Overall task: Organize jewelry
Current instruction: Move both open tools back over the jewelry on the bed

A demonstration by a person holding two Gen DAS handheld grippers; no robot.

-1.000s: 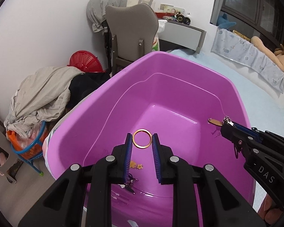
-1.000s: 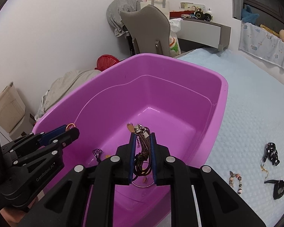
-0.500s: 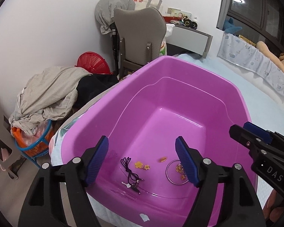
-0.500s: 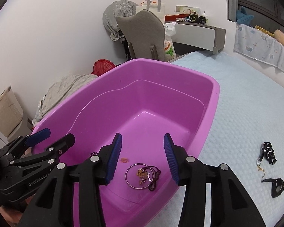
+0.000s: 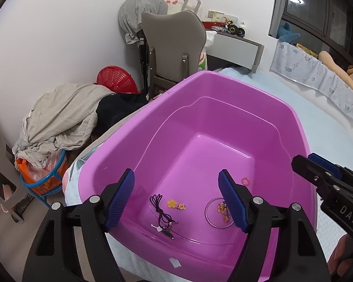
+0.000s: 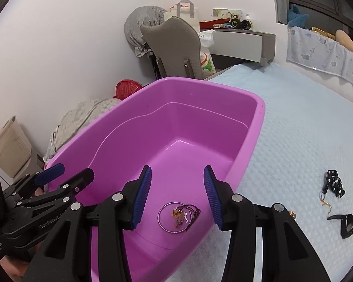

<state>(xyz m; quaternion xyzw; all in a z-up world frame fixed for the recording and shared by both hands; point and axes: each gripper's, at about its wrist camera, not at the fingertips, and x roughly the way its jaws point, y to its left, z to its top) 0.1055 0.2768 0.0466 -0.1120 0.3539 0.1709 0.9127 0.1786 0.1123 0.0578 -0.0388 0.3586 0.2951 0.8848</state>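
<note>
Left wrist view: we hold our left gripper [image 5: 176, 199] over the purple tub [image 5: 223, 89], jaws spread and empty, having just been opening. Our right gripper [image 6: 177, 197] likewise stands apart, just opened, nothing between. Dropped jewelry lies inside: a bangle [image 6: 174, 218], a purple cord [image 5: 161, 211]. Next, we judge, comes fetching the black pieces [image 6: 334, 183] on the bed [image 6: 306, 129].

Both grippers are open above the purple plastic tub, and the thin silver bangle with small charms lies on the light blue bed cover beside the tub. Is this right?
Not quite. The thin silver bangle lies inside the purple plastic tub, on its floor, as the right wrist view shows. The left gripper and right gripper are indeed open above it.
</note>
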